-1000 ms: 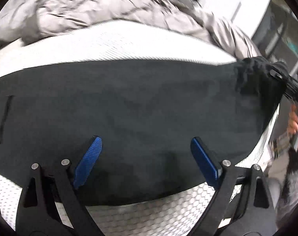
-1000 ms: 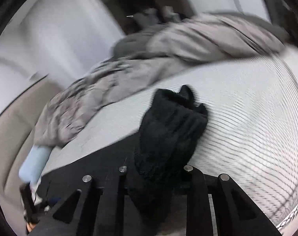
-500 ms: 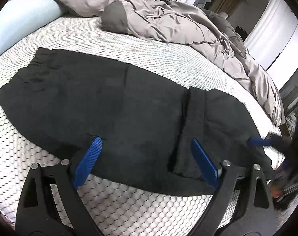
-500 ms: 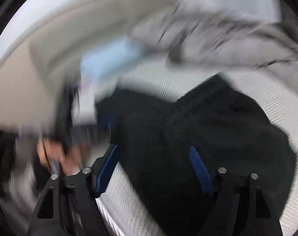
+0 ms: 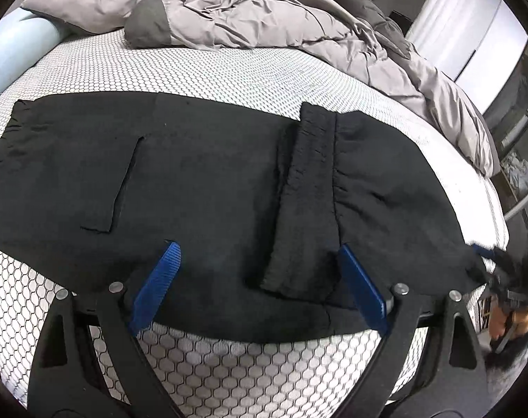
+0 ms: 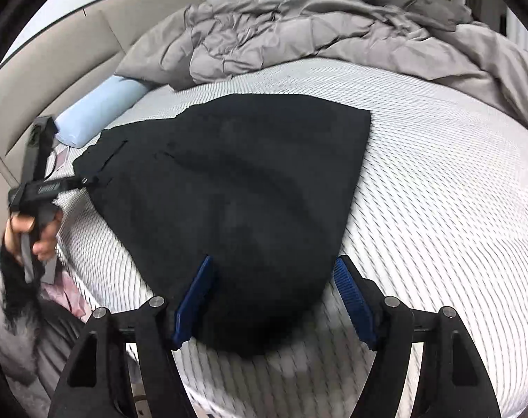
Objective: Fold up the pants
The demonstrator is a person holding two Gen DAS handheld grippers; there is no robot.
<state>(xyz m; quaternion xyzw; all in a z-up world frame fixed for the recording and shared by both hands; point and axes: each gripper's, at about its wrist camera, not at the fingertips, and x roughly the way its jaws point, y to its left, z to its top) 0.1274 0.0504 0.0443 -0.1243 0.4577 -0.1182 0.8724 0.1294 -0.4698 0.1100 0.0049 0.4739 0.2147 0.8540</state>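
Observation:
Black pants [image 5: 211,181] lie flat on the white patterned mattress [image 5: 229,76], folded over so the leg hems [image 5: 309,181] rest across the middle. The waistband is at the left. My left gripper [image 5: 258,278] is open and empty, over the near edge of the pants. In the right wrist view the pants [image 6: 250,181] lie as a dark wedge. My right gripper [image 6: 272,299] is open and empty, over the folded end. The right gripper also shows at the right edge of the left wrist view [image 5: 490,261], and the left gripper at the left of the right wrist view [image 6: 65,184].
A crumpled grey duvet [image 5: 264,17] covers the far side of the bed. A light blue bolster [image 6: 96,111] lies by the beige headboard [image 6: 55,62]. The mattress edge runs close beneath both grippers.
The right gripper carried the bunched leg ends over the pants, let go and opened. The legs now lie folded across the middle. Both grippers have drawn back toward the near edge.

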